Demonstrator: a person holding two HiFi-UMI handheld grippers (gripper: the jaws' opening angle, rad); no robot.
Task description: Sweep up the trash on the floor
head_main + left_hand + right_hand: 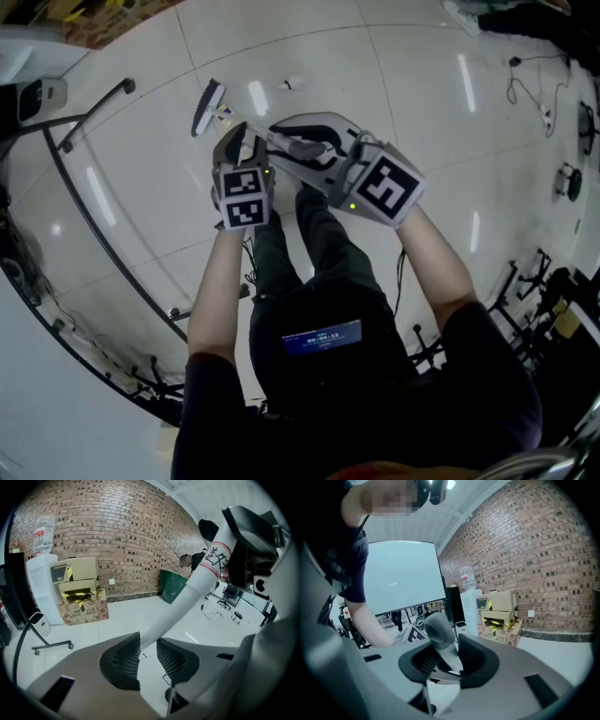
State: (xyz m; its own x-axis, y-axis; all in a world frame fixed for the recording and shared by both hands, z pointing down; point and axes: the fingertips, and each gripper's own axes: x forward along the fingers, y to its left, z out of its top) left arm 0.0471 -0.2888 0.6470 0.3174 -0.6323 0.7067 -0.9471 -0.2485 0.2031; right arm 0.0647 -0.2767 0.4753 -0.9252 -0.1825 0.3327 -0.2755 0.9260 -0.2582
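Both grippers carry one broom above the white tiled floor. Its white pole [197,581], with red bands and black writing, runs between the pads of my left gripper [148,651], which is shut on it. In the head view the left gripper [242,141] sits just behind the broom head [208,106]. The right gripper [314,150] is shut on the pole's grey upper end [438,632], also seen in the right gripper view [447,660]. A small white scrap of trash [292,83] lies on the floor beyond the broom.
A black wheeled stand [94,112] curves along the left. Cables [534,89] trail over the floor at the right. Cardboard boxes [79,597], a water dispenser [42,588] and a green bin [173,585] stand against the brick wall.
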